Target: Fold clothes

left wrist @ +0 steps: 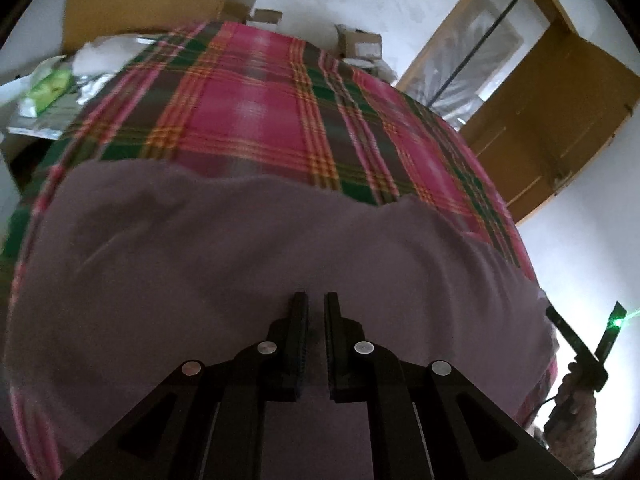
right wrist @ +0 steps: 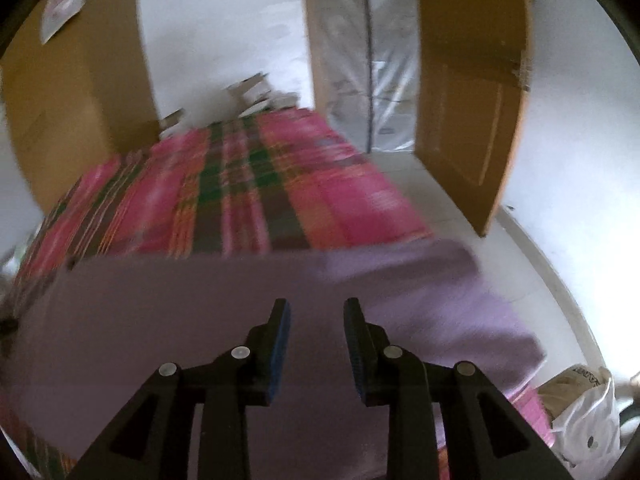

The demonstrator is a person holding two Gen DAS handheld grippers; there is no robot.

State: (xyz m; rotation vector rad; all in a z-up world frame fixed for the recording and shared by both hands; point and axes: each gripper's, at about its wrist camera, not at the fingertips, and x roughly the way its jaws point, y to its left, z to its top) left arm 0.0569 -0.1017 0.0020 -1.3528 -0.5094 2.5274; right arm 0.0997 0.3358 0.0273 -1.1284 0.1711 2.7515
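The purple cloth is lying spread on the bed, on its pink checked cover. The left gripper is hovering over the cloth with its jaws a little apart — holding nothing. The right gripper is hanging above it too, jaws wide apart. A fold looks about to begin — next, each one needs to pinch an edge.
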